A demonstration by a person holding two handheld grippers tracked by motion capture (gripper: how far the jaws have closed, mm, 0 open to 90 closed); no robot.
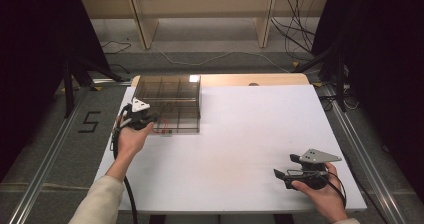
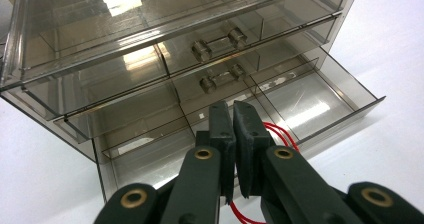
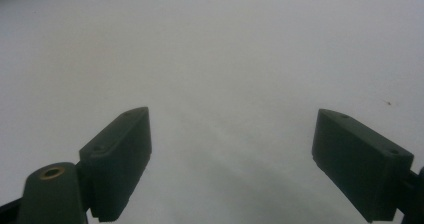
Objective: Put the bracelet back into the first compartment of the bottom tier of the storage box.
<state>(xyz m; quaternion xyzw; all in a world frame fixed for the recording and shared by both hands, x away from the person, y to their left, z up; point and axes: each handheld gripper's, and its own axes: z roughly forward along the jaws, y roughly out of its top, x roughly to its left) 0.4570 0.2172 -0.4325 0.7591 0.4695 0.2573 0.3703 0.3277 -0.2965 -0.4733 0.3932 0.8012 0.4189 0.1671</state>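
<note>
At the far left of the white table [image 1: 240, 134] we had the left gripper [image 1: 150, 125] right against the smoky clear drawer cabinet [image 1: 170, 101], at its near side. In the left gripper view its jaws stood pressed together, and a thin red wire [image 2: 280, 133] was pinched between them; it looped out beyond the tips [image 2: 234, 115] and trailed out again below the pads. In the high view the same wire [image 1: 161, 127] lay as a small red loop just at the lowest drawer. That bottom drawer [image 2: 320, 104] stood pulled out, its front wall toward the gripper, with partitions dividing it into compartments. The loop hung over the drawer's front edge, but we could not tell which compartment it reached into. The two drawers above it were pushed in, each with a clear handle [image 2: 219, 43].

The middle of the table was bare white sheet, with a strip of wood along the far edge.

At the near right, well apart from the cabinet, we held the right gripper [image 1: 287, 170] low over the table, pointing left. In the right gripper view its two black pads [image 3: 117, 154] stood wide apart with nothing between them, only the white surface under them.
</note>
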